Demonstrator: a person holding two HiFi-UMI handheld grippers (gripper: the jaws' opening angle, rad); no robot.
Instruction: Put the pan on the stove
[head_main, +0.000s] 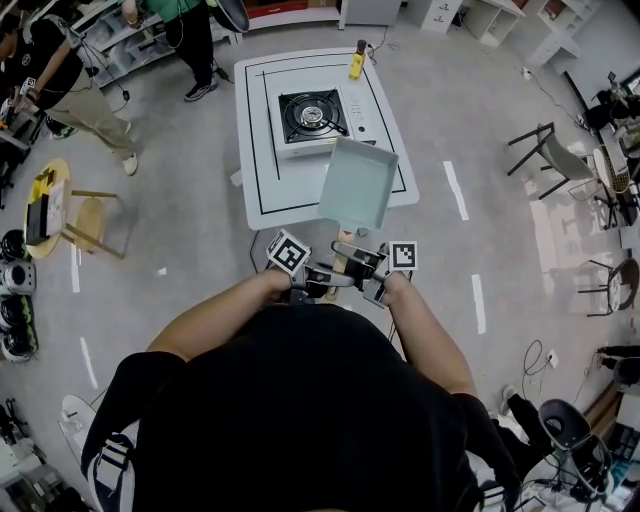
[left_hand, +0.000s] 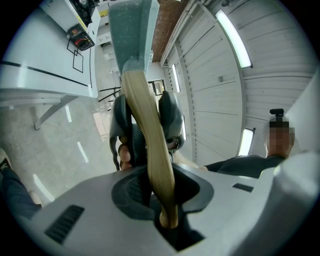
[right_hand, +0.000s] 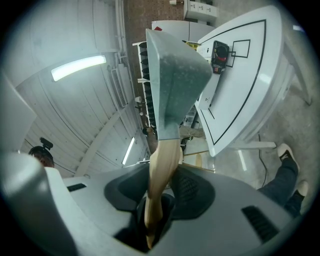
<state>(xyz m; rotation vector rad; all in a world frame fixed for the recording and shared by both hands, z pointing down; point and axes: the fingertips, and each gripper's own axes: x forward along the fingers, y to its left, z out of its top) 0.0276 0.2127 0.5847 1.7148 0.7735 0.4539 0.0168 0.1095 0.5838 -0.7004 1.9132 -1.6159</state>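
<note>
Closest to the person, the left hand-held gripper (head_main: 325, 279) and the right hand-held gripper (head_main: 362, 262) are both clamped on the wooden handle (head_main: 345, 263) of the pan (head_main: 358, 180), one from each side. The pale rectangular pan is held in the air over the near edge of the white surface (head_main: 255, 150), short of the stove (head_main: 312, 115). Beyond the stove, a yellow bottle (head_main: 356, 65) stands at the far edge.

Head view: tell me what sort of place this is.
Probably a lab or studio, not a home kitchen: a lone white table carrying a portable gas stove, tape marks on the grey floor, and scattered chairs.
</note>
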